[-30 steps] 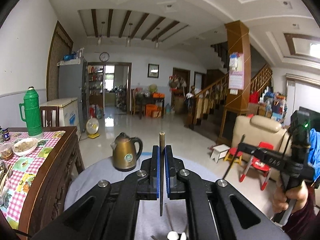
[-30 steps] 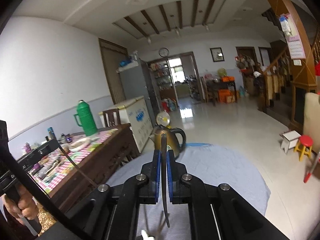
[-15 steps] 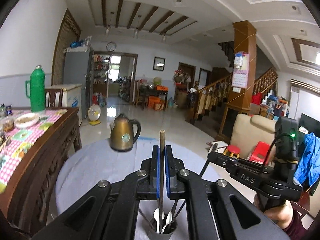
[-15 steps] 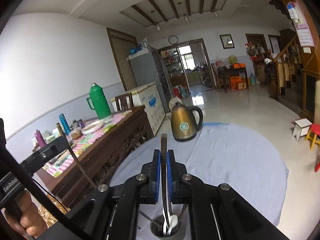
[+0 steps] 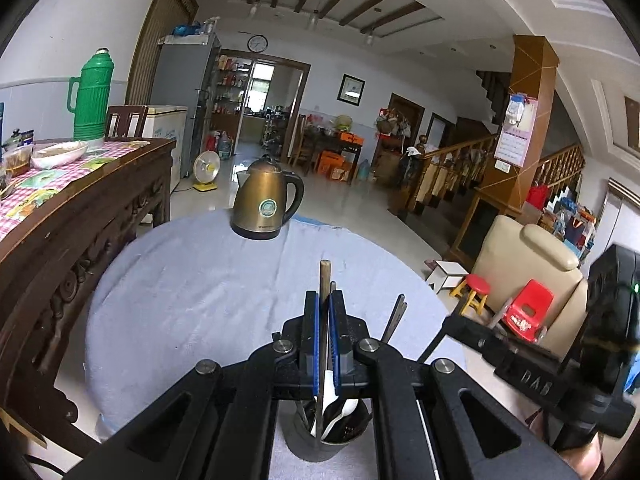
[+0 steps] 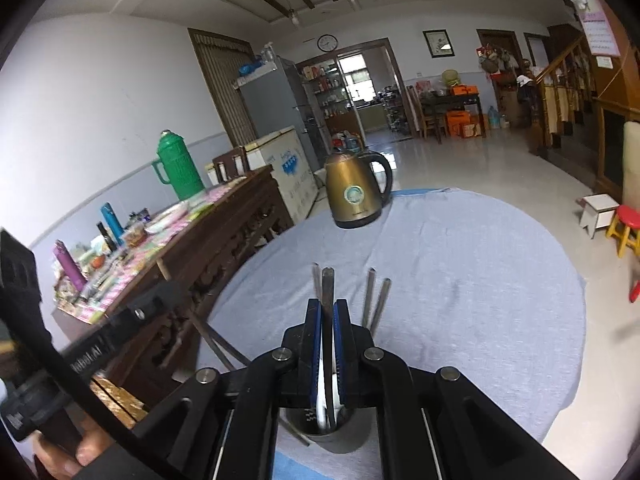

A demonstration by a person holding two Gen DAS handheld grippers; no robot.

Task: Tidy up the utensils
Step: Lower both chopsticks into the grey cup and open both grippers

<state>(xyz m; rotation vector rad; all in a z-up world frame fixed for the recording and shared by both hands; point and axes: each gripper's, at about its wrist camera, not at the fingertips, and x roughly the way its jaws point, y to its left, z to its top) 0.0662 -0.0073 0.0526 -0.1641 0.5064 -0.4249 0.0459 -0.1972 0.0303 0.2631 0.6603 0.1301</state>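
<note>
My left gripper (image 5: 324,300) is shut on a brown wooden chopstick (image 5: 324,276) that stands upright, its lower end down in a dark grey utensil cup (image 5: 326,436) holding white spoons and other utensils. My right gripper (image 6: 328,308) is shut on a dark metal utensil handle (image 6: 328,284), also upright over the same cup (image 6: 326,430). Other metal handles (image 6: 376,300) stick up from the cup beside it. Each gripper shows in the other's view, the right one (image 5: 532,376) and the left one (image 6: 100,344).
The cup stands near the front edge of a round table with a pale blue cloth (image 5: 192,292). A bronze electric kettle (image 5: 266,200) stands at its far edge. A dark wooden sideboard (image 5: 76,216) with a green thermos (image 5: 94,96) is to the left.
Both grippers have come down with their utensils toward the cup. The cup and table now fill more of both views, and the utensil ends now reach into the cup.
</note>
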